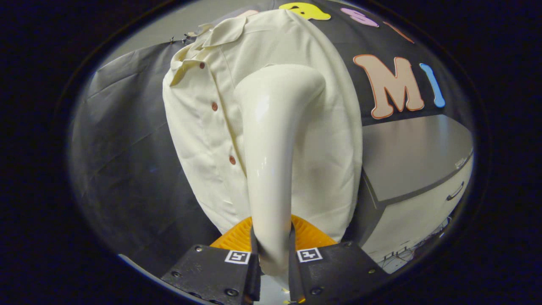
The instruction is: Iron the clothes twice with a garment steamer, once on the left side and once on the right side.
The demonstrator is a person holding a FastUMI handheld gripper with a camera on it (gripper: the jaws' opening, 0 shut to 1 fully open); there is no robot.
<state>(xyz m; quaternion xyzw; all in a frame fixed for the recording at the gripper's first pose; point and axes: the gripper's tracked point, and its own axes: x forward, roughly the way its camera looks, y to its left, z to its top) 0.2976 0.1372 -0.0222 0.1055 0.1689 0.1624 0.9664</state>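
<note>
Claw [273, 248] pinches cream garment steamer [271, 140] handle, one finger pressed on each side. Steamer rises ahead, its head bent against cream buttoned shirt [211, 127] hanging on the black wall, just right of the shirt's button row. Grey-topped cabinet [415, 169] right of shirt.

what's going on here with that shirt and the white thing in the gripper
The handheld gripper is shut on the handle of a glossy cream-white garment steamer, both fingers pressing its sides. The steamer's head points at a cream button-up shirt with brown buttons hanging against the black cloth wall, on the part beside the button row. A white cabinet with a grey top stands nearby.
</note>
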